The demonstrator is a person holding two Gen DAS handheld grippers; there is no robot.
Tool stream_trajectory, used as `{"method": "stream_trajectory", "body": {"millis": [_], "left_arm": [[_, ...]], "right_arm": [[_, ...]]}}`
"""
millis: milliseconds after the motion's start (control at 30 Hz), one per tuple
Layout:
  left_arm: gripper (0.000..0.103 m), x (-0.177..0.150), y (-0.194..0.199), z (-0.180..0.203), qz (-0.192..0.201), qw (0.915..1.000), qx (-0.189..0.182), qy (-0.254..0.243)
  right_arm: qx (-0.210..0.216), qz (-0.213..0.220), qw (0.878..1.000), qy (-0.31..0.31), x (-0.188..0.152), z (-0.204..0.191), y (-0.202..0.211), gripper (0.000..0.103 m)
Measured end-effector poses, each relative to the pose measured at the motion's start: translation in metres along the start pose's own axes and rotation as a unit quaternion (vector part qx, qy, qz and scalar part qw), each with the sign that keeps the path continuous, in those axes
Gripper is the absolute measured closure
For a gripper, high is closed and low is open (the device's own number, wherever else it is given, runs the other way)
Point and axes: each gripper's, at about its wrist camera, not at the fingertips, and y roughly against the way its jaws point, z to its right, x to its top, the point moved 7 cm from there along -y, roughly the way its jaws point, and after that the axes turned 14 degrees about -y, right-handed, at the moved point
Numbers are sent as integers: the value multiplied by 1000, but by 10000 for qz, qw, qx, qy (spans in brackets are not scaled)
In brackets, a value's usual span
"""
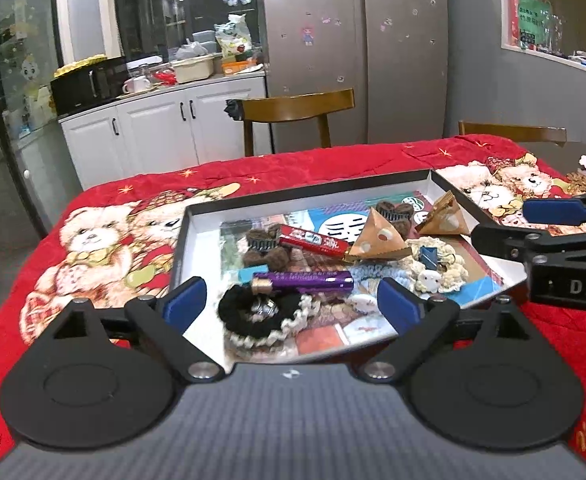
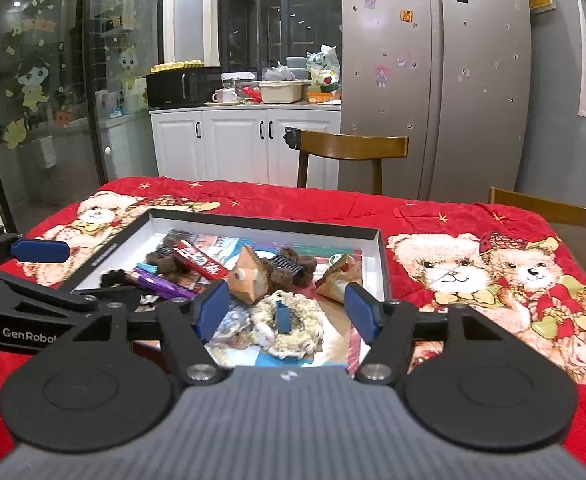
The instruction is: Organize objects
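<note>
Scrunchie (image 1: 263, 322), black with a cream edge, lies low centre in the tray (image 1: 181, 236) between the wide, empty left gripper (image 1: 293, 304) fingers; right gripper (image 2: 289, 310), also wide, hovers over cream crochet (image 2: 293, 320).

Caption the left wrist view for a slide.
Open left gripper hovers over a tray of scrunchies, wrappers and clips.
</note>
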Motion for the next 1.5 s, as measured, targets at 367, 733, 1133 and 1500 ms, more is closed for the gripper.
{"method": "stream_trajectory", "body": {"millis": [367, 733, 1133, 1500], "left_arm": [[2, -27, 69, -5, -91, 9991, 242, 341], [0, -59, 114, 10, -242, 9986, 295, 368], [0, -87, 147, 31, -218, 9983, 316, 449], [0, -107, 158, 42, -249, 9975, 421, 509]], "right_arm": [[187, 24, 9995, 242, -13, -31, 59, 14], [203, -80, 9988, 437, -47, -52, 103, 4], [-193, 21, 9990, 401, -76, -47, 137, 0], [-220, 74, 9997, -100, -93, -32, 156, 0]]}}
